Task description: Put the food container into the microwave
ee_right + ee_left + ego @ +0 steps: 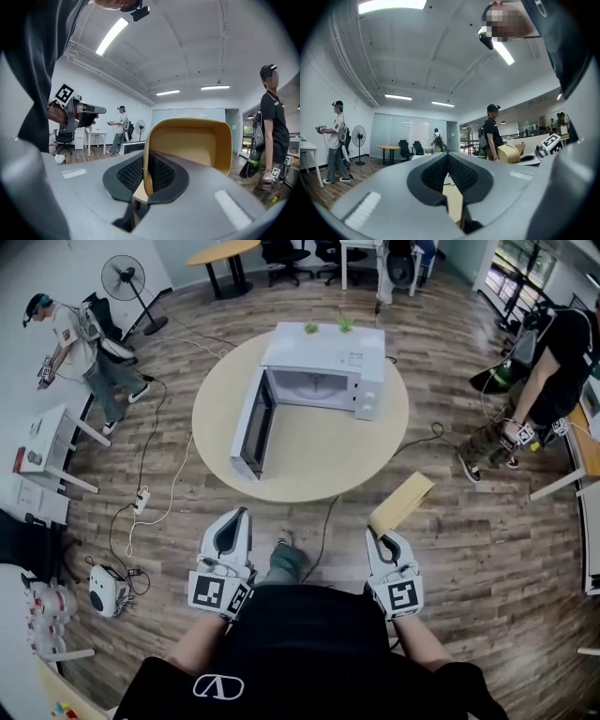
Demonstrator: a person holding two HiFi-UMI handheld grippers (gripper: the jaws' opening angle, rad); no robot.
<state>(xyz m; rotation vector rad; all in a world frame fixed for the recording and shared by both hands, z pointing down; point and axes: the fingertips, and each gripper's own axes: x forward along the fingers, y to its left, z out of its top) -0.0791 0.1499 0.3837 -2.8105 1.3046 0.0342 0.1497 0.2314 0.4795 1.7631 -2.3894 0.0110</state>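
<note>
A tan food container (401, 503) is held by its rim in my right gripper (380, 537), which is shut on it; in the right gripper view the empty container (190, 145) stands up between the jaws (146, 173). My left gripper (234, 521) is shut with nothing in it, jaws pressed together in the left gripper view (446, 171). The white microwave (323, 369) sits on the round beige table (309, 451) ahead, its door (253, 424) swung open to the left. Both grippers are short of the table's near edge.
Cables and a power strip (141, 501) lie on the wood floor left of the table. Two people stand at the sides, one far left (80, 348) and one far right (534, 390). White desks (47, 442) stand at left, a fan (127, 282) behind.
</note>
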